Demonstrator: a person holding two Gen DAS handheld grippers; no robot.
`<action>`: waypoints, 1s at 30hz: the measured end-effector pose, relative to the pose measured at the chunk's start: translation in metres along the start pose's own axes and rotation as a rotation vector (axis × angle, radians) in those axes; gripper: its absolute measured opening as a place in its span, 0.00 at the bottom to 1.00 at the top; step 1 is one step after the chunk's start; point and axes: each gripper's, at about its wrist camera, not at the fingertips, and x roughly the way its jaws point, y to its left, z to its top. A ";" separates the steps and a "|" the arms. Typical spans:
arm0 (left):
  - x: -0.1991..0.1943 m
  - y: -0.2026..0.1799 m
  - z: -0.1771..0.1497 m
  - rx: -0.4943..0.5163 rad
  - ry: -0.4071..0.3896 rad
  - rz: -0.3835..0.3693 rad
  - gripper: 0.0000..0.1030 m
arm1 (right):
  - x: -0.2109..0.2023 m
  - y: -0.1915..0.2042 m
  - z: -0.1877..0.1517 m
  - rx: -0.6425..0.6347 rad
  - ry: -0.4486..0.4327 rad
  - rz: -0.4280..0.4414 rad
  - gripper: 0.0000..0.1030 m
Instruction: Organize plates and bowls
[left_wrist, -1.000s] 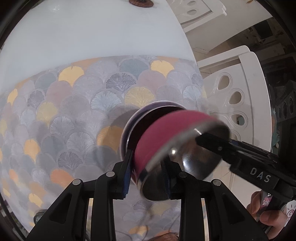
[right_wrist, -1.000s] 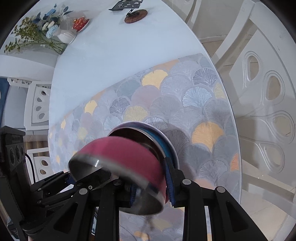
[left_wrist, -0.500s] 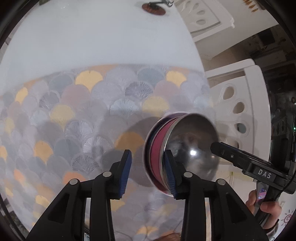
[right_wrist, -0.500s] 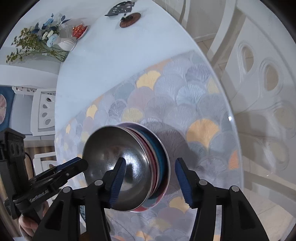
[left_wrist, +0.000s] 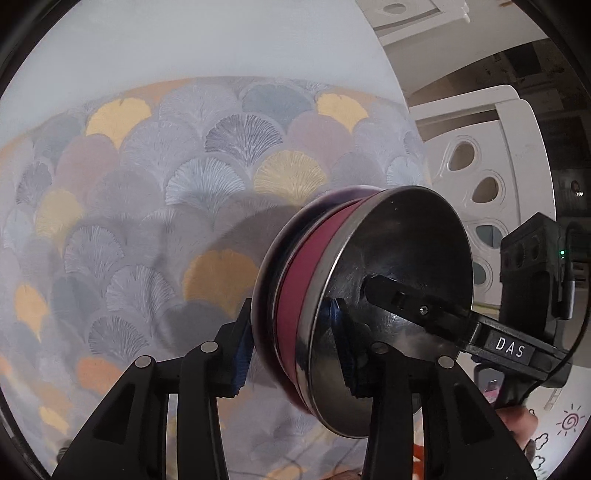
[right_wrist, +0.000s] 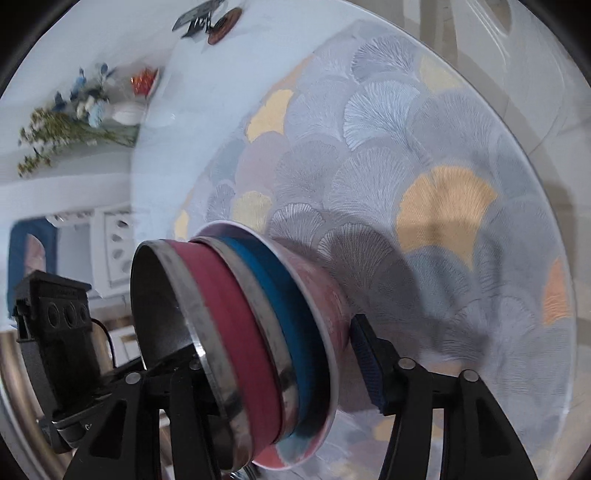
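Three nested bowls (right_wrist: 258, 354), red steel-rimmed, blue, pink ceramic, tilted above fan-patterned tablecloth (left_wrist: 147, 184) | left gripper (left_wrist: 291, 347) opening, straddling stack | right gripper (right_wrist: 273, 369) straddling stack, contact unclear

Flowers (right_wrist: 74, 114) (far side) blurred

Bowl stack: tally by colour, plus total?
Seen in the right wrist view, nested together:
Red bowl: 1
Blue bowl: 1
Pink bowl: 1
Total: 3
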 end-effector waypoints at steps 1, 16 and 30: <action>0.000 -0.001 -0.001 0.004 -0.005 -0.001 0.36 | 0.000 -0.002 -0.001 0.000 -0.014 0.014 0.53; -0.016 -0.029 -0.025 0.087 -0.055 0.120 0.36 | -0.012 0.006 -0.025 -0.076 -0.084 0.007 0.49; -0.040 -0.017 -0.061 0.028 -0.080 0.129 0.36 | -0.020 0.028 -0.061 -0.104 -0.048 -0.036 0.49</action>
